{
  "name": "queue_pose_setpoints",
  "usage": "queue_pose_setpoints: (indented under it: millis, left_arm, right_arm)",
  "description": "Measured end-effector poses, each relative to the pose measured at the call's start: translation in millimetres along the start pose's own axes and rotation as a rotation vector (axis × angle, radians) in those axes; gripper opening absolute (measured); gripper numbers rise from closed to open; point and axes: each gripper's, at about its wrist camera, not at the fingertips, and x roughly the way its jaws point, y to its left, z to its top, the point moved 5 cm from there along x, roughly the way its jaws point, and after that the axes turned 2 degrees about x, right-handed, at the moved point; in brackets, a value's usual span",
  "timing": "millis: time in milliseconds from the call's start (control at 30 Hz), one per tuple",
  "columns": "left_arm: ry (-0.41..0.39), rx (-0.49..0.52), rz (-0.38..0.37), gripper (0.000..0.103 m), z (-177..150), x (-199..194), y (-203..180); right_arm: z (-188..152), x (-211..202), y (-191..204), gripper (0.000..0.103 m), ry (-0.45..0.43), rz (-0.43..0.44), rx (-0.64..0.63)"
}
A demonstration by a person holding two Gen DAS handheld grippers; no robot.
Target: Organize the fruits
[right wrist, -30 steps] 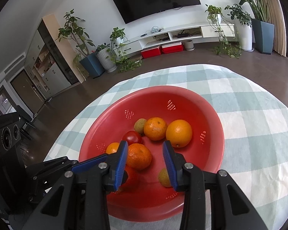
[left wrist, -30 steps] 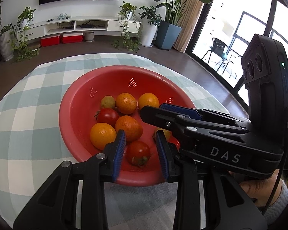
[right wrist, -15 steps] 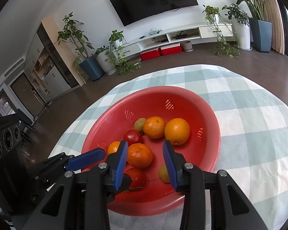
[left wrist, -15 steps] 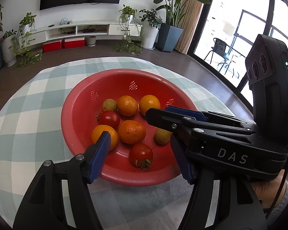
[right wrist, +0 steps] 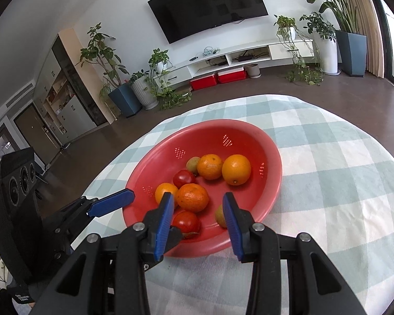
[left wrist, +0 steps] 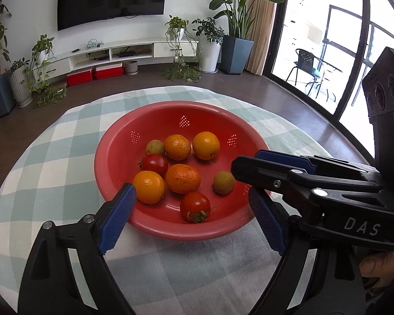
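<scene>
- Left wrist view: a worktop [left wrist: 39, 173] draped in pale green-and-white check is seen.
- A red perforated bowl [left wrist: 113, 157] is set on it.
- Four oranges [left wrist: 182, 178], two tomatoes [left wrist: 194, 206] and two small greenish fruits [left wrist: 223, 182] are held inside.
- Left gripper [left wrist: 191, 218] and right gripper [right wrist: 198, 214] are held released, jaws apart, grasping nothing.

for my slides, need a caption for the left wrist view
Open left gripper poised before a red colander of oranges and tomatoes on a checked tablecloth.

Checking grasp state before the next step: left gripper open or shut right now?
Open. The left gripper has its blue pads spread wide, nothing between them, in front of the red bowl.
</scene>
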Motion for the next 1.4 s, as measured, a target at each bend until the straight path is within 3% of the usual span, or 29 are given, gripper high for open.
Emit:
queue_pose_setpoints:
  millis: [267,500,867,1400]
  left_arm:
    - [-0.05,0.0,0.022,0.087,-6.1,-27.0,-9.2]
    - [-0.118,0.055,0.078,0.094,-16.4,-71.6,-30.2]
    - [-0.176,0.067,0.067,0.098,-32.7,-126.0,-64.4]
    - [-0.196,0.08,0.085,0.102,-55.2,-165.7,-92.4]
  right_arm:
    - [-13.4,-39.0,2.9,0.045,-0.049,-0.029,-0.011]
    - [-33.1,-77.5,14.8,0.048,-0.105,-0.049,-0.021]
    - [-56.5,-133.6,21.8,0.053,-0.178,-0.054,-0.002]
    - [-79.2,-166.7,26.5,0.053,-0.215,-0.048,0.007]
